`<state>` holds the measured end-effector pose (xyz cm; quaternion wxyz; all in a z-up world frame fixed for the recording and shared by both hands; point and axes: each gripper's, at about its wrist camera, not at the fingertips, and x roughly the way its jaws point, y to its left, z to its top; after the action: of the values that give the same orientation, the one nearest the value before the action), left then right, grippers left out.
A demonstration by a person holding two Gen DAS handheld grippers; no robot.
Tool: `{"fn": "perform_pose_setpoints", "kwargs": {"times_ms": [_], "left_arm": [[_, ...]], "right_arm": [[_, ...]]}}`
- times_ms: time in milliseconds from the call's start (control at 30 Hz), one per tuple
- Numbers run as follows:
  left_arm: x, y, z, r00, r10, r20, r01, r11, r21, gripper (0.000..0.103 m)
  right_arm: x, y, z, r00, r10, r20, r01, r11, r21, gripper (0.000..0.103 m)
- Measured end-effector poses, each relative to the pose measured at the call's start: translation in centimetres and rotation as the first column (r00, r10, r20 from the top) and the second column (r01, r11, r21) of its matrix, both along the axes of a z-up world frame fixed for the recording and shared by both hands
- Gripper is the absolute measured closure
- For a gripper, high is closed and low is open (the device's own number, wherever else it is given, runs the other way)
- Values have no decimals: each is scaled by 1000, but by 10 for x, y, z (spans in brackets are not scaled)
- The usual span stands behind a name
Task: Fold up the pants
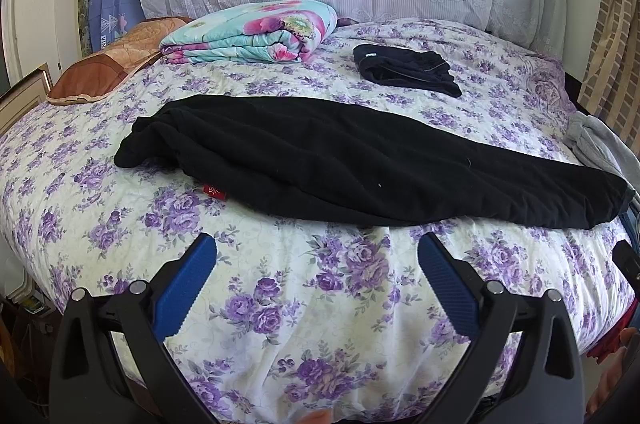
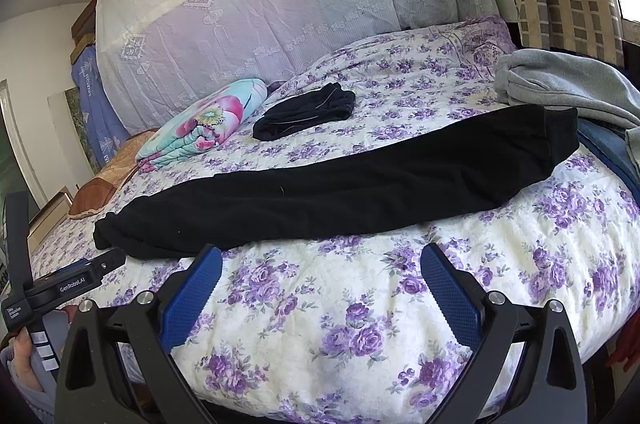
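Purple-flowered bedding covers the bed (image 1: 320, 304) in the left wrist view, where black pants (image 1: 360, 159) lie lengthwise across mid-frame, a red tag (image 1: 213, 190) showing at their lower left edge. The left hand-held gripper (image 1: 316, 260) hovers at the bottom, jaws wide apart, holding nothing. From the right wrist view, a grey garment (image 2: 568, 83) appears at upper right, touching the pants' cuff end. The right hand-held gripper (image 2: 320, 272) is likewise spread wide and empty, near the pants' edge.

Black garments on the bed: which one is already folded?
The small black bundle near the headboard; the long black pants lie stretched out by the open grippers.
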<state>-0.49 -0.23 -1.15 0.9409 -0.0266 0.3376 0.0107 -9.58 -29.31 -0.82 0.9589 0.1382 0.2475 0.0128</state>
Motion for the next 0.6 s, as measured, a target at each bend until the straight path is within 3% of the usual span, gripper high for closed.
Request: {"fn": "perform_pose_setpoints", "kwargs": {"times_ms": [300, 400, 467, 533, 600], "left_arm": [[0, 0, -3, 1000, -3, -4, 3, 1000, 2, 5], [6, 13, -6, 1000, -26, -7, 26, 1000, -8, 5], [15, 42, -8, 999, -25, -22, 23, 997, -68, 5], [24, 79, -9, 999, 1, -39, -8, 984, -176, 5], [35, 127, -12, 998, 22, -62, -42, 939, -342, 5]], "right_arm": [[-2, 0, -4, 1000, 1, -13, 0, 1000, 20, 3], [1, -16, -6, 1000, 12, -22, -10, 998, 67, 3], [1, -32, -9, 999, -15, -32, 18, 995, 102, 3], [0, -49, -13, 998, -53, -41, 58, 988, 141, 3], [1, -67, -16, 994, -96, -60, 105, 979, 174, 3]]}}
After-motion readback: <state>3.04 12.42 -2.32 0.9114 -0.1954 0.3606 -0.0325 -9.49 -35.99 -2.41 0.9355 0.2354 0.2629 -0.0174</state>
